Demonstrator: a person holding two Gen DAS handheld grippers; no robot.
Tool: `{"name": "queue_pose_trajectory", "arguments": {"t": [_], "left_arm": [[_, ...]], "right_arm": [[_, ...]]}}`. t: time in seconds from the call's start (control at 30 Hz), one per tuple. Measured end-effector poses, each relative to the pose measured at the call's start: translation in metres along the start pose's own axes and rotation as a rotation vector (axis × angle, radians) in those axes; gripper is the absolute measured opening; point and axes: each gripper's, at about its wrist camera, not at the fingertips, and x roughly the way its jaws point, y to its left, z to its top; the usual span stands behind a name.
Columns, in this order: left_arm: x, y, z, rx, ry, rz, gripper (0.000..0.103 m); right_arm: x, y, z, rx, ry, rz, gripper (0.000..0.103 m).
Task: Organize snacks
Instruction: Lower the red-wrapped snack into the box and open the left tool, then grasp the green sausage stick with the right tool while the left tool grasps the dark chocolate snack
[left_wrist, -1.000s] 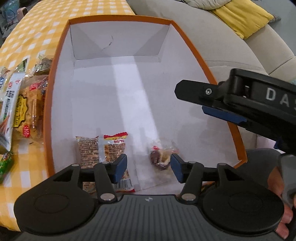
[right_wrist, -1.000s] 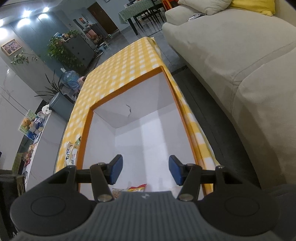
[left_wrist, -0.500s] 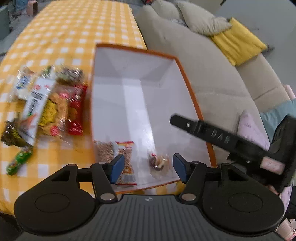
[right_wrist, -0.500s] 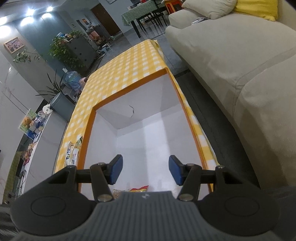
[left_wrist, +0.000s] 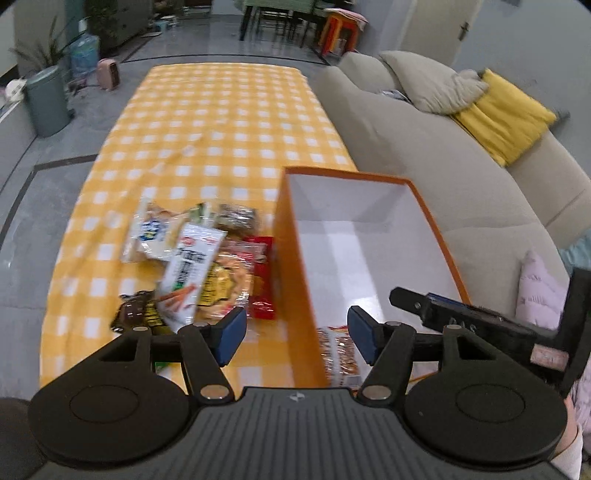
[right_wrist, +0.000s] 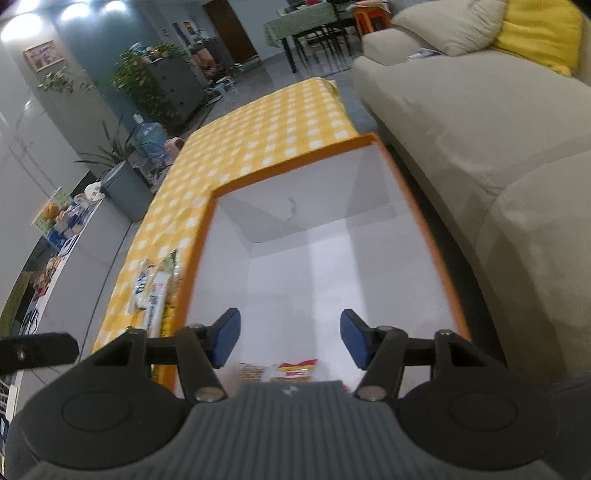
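- Our left camera gets the whole snack pile (left_wrist: 199, 266) on the yellow checked table (left_wrist: 221, 122), lying just left of the orange box (left_wrist: 295, 266). The right camera only catches a sliver of that pile (right_wrist: 155, 288) past the box wall (right_wrist: 199, 258).
- The right view looks straight down into the box and shows a scuff on the far inner wall. The left view doesn't show that.
- Count: one box, and one packet (left_wrist: 338, 350) we can see inside at the near end (also (right_wrist: 291, 369)). The pile has roughly six packs, but it's blurry, so don't quote us.
- Our left gripper (left_wrist: 295, 334) hangs over the box's near left wall, jaws spread wide, nothing in them.
- Our right gripper (right_wrist: 290, 341) sits over the box's near end, also gaping and empty. It pokes into the left view (left_wrist: 461, 321) from the right.
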Motion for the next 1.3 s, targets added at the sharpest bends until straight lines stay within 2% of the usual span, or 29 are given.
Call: {"name": "queue_pose_trajectory", "arguments": {"t": [0.2,0.33,0.43,0.5,0.53,0.67,0.8,0.97,1.1,1.23,1.3], "left_arm": [[-0.012,0.06,0.008,-0.144,-0.012,0.024,0.074],[-0.012,0.098,0.008,-0.205,-0.029,0.076,0.074],[-0.007,0.128,0.004,-0.273,-0.023,0.083,0.074],[-0.002,0.15,0.001,-0.344,-0.012,0.058,0.074],[0.001,0.158,0.0,-0.365,-0.011,0.049,0.074],[0.017,0.184,-0.008,-0.398,0.006,0.075,0.074],[0.037,0.207,-0.018,-0.457,0.085,0.102,0.074],[0.038,0.222,-0.025,-0.497,0.104,0.113,0.074],[0.038,0.231,-0.026,-0.522,0.101,0.107,0.074],[0.042,0.239,-0.027,-0.552,0.112,0.103,0.074],[0.041,0.241,-0.028,-0.563,0.114,0.105,0.074]], "right_arm": [[-0.007,0.044,-0.006,-0.088,-0.051,0.07,0.059],[-0.01,0.084,-0.016,-0.172,-0.11,0.154,0.061],[-0.003,0.117,-0.031,-0.244,-0.106,0.224,0.063],[0.007,0.136,-0.043,-0.275,-0.086,0.266,0.072],[0.013,0.146,-0.05,-0.293,-0.066,0.278,0.072],[0.04,0.172,-0.076,-0.316,-0.03,0.233,0.072],[0.079,0.188,-0.096,-0.337,0.056,0.191,0.076],[0.124,0.193,-0.111,-0.201,0.192,0.09,0.071],[0.134,0.213,-0.12,-0.221,0.142,0.05,0.07],[0.145,0.234,-0.131,-0.308,0.08,-0.048,0.068],[0.147,0.237,-0.141,-0.318,0.016,-0.119,0.066]]}}
